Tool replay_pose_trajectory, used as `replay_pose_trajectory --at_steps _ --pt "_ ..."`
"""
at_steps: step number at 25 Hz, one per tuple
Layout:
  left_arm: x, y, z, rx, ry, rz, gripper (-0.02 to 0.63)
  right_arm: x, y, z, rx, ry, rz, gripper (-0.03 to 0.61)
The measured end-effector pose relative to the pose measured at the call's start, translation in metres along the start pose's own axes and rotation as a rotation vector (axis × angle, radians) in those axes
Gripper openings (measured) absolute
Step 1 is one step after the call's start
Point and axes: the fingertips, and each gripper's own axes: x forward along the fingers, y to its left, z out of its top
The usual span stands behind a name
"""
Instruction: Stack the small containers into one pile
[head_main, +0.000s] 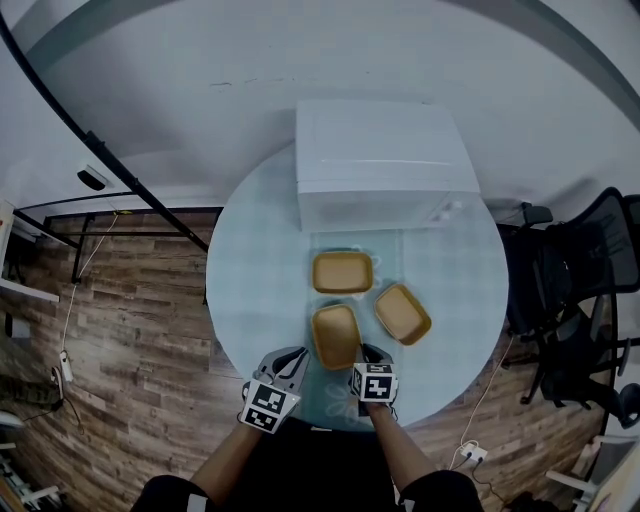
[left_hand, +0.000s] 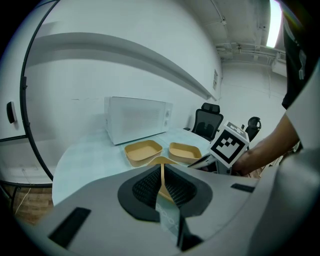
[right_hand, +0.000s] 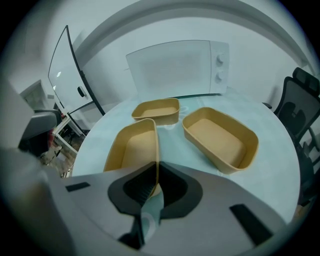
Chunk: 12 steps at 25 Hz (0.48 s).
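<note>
Left gripper (head_main: 300, 360), right gripper (head_main: 366, 352): jaws clenched on opposite sides of near container (head_main: 336, 335), presumably for a level lift; far container (head_main: 342, 271) and right container (head_main: 402, 312) sit beyond the jaws on bench (head_main: 250, 280)

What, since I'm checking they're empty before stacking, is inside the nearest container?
Nothing visible: the nearest container shows only its bare tan floor. Its near corners are covered by the left gripper and right gripper, both shut on its rim.
</note>
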Motion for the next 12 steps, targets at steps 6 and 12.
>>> replay_pose_trajectory --at_steps 6,12 --pt "0.002 -0.003 0.004 0.011 -0.007 -0.012 0.028 -0.015 -0.004 0.012 0.007 -0.040 0.006 0.037" --pt "0.005 -0.007 0.006 0.020 -0.008 -0.031 0.028 -0.033 -0.009 0.028 0.001 -0.083 0.016 0.037"
